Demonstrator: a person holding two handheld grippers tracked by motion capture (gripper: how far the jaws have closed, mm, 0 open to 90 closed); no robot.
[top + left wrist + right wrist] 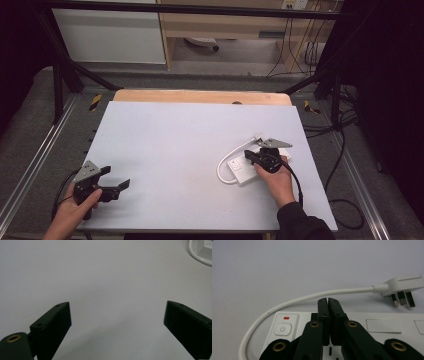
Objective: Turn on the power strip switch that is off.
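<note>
Closed jaws of my right tool [328, 300] sit directly over the white plastic power strip [384, 326], holding nothing; its long axis runs across them; my left tool [114, 177], wide open and empty, rests well apart on the pale bench [180, 150].

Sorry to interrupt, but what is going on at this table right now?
A person holds tongs in each hand at a white table. The right tongs are shut, empty, poised over a white power strip near its switch; its plug lies unplugged beside it. The left tongs rest open, well apart.
</note>
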